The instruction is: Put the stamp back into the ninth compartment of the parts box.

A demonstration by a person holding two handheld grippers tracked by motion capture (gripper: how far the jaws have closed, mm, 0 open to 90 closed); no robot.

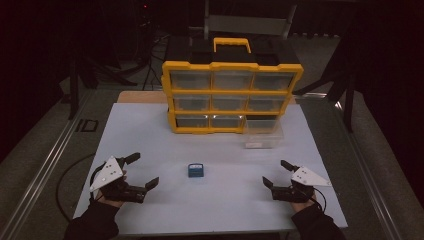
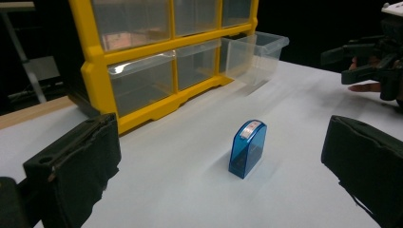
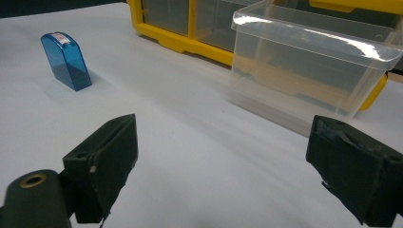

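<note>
glossy blue plastic case (image 2: 247, 148), matt white table (image 1: 150, 135)

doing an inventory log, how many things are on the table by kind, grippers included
yellow drawer organizer: 1
clear pulled-out drawer: 1
blue case: 1
grippers, left gripper and right gripper, both open: 2
total: 5
</note>
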